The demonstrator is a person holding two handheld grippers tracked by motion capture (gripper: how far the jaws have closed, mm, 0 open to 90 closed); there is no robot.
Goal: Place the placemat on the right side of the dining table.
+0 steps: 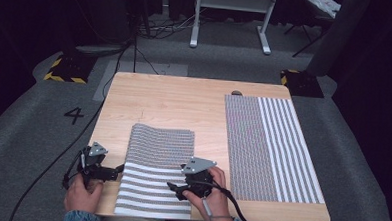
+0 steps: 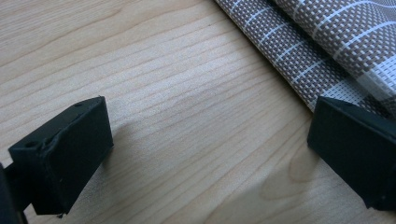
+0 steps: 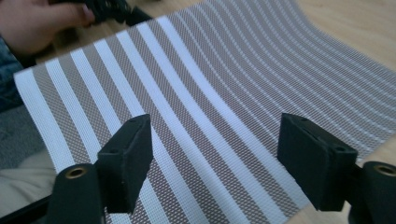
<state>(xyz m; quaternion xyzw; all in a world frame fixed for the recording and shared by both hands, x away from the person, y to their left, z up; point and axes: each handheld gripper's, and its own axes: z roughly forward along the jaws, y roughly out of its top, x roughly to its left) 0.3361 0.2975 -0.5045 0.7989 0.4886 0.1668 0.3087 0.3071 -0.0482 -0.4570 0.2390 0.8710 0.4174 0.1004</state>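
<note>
A woven placemat with brown and white stripes [image 1: 156,169] lies at the table's front, its far part raised in a gentle hump and its near end hanging over the front edge. My left gripper [image 1: 115,173] is open at the mat's left edge; in the left gripper view its jaws stand wide over bare wood with the mat's edge [image 2: 327,56] just past the right jaw. My right gripper [image 1: 174,187] is open over the mat's right side, and the striped mat [image 3: 196,93] lies flat between and beyond its jaws. A second striped mat [image 1: 270,144] lies flat on the table's right half.
The wooden table [image 1: 174,102] has bare wood at its back left. A small dark object [image 1: 237,93] sits at the far edge by the second mat. Cables [image 1: 57,157] trail over the grey floor at the left. A white desk frame [image 1: 230,17] stands behind.
</note>
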